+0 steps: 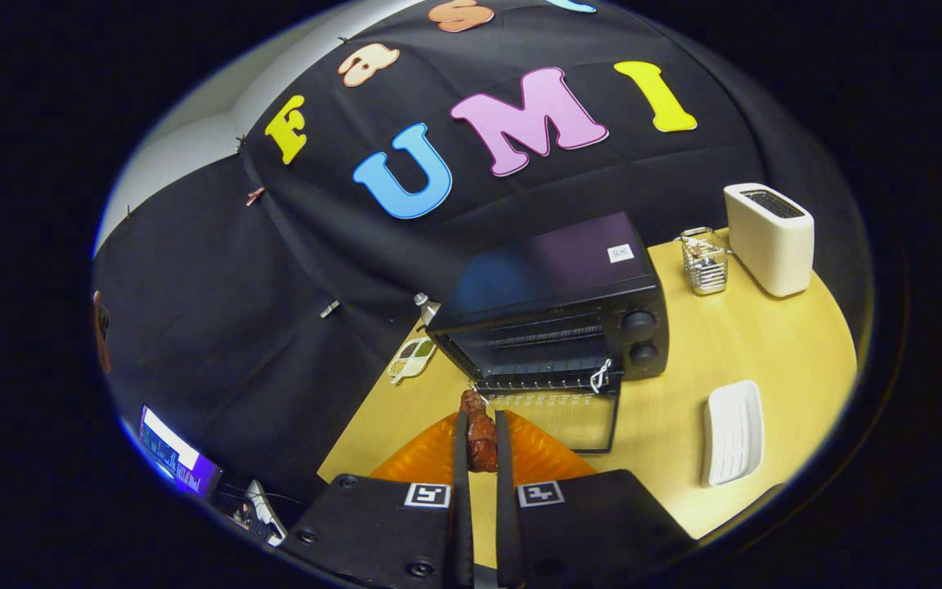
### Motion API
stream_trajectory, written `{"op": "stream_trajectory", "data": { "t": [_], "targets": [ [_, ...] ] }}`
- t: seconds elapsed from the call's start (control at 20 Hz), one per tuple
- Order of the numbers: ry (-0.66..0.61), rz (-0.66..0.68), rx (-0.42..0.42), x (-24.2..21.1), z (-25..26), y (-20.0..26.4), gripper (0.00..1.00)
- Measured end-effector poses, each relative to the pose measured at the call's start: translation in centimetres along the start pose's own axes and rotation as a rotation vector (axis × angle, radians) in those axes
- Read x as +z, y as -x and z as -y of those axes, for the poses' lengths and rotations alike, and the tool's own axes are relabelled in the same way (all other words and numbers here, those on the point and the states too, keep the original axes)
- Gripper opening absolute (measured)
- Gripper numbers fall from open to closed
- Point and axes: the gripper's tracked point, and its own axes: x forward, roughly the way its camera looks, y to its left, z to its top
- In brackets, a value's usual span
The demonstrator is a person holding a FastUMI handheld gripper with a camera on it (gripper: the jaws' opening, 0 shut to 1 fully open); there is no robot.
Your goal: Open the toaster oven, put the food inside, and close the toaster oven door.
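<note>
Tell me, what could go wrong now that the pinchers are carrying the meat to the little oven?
1. The gripper is shut on the meat, held only at the fingertips above the orange plate; it might slip out.
2. The toaster oven has its glass door folded down in front, so the fingers could bump it going in.
3. The opening looks low, so the meat may catch on the rack inside.

The tongs [479, 446] have two thin black fingers [460, 491] that run side by side. Behind them sit two flat black blocks. Each block has a small black-and-white square marker on top and round screws near its corners.
</note>
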Motion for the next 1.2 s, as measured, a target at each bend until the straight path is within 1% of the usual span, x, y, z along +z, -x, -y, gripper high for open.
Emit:
{"op": "stream_trajectory", "data": {
  "t": [0.1,0.2,0.35,0.5,0.7,0.85,1.05,1.15,1.2],
  "targets": [
    [-0.029,-0.029,-0.005,-1.1,-0.6,-2.5,0.15],
    [-0.084,-0.045,-0.018,-2.0,-0.7,-5.0,0.15],
    [-0.135,-0.032,-0.065,-2.5,0.3,-8.8,0.15],
    [-0.174,-0.021,-0.113,-2.8,1.7,-11.6,0.15],
    [-0.27,0.035,-0.128,-1.8,2.9,-15.1,0.15],
    [-0.353,0.111,-0.119,-0.4,3.5,-17.2,0.15],
    [-0.399,0.169,-0.168,0.5,5.5,-19.2,0.15],
    [-0.409,0.179,-0.208,0.6,6.8,-19.9,0.15],
    [-0.42,0.19,-0.21,0.9,6.9,-20.5,0.15]
  ]
}}
